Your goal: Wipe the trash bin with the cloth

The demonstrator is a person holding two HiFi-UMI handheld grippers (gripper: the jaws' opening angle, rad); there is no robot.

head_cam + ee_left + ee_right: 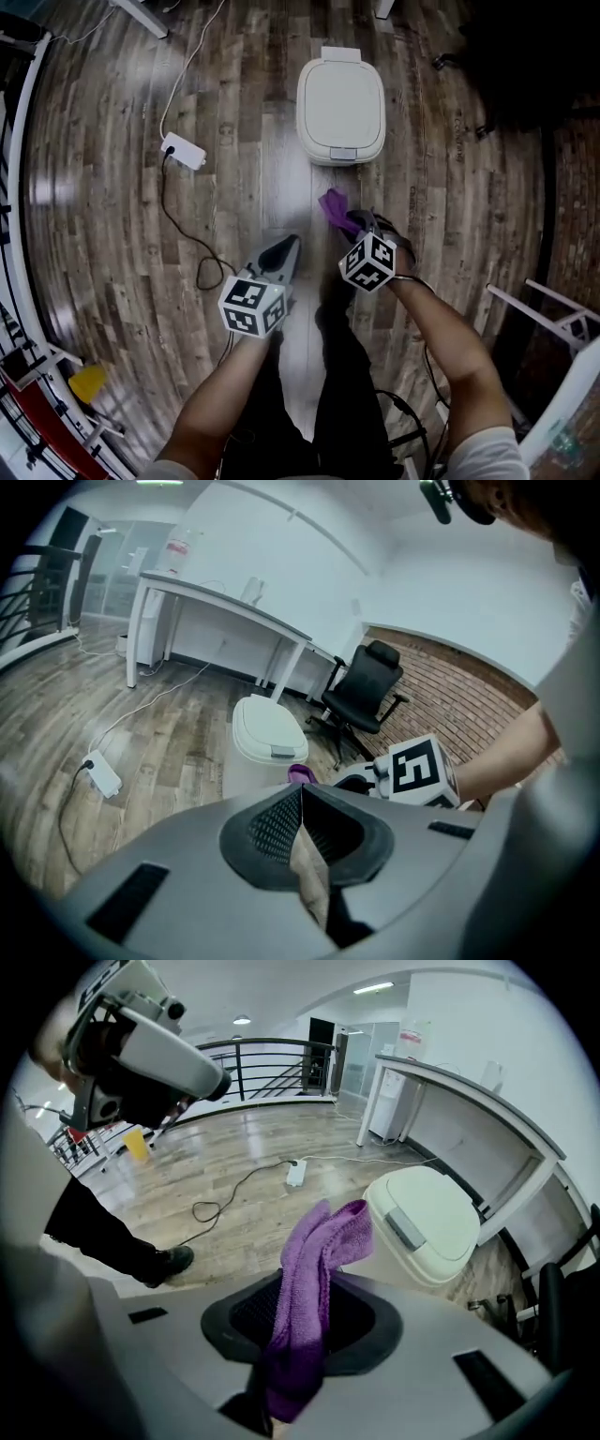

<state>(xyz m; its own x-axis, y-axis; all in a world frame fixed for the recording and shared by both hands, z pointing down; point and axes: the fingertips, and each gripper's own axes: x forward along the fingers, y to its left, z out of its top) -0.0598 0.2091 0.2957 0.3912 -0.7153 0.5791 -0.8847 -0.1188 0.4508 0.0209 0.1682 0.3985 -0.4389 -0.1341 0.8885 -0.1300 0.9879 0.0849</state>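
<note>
Right gripper view: cloth [323,1241] between tongs [302,1324].

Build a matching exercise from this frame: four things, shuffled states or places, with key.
Things
1. cloth
2. trash bin
3. left hand-held gripper
4. power strip

States or places
A. white, lying left of the bin in the head view
B. jaws together, nothing between them
C. cream, lid shut
D. purple, clamped in the right hand-held gripper

Pairs: 1-D, 2-C, 3-B, 4-A
</note>
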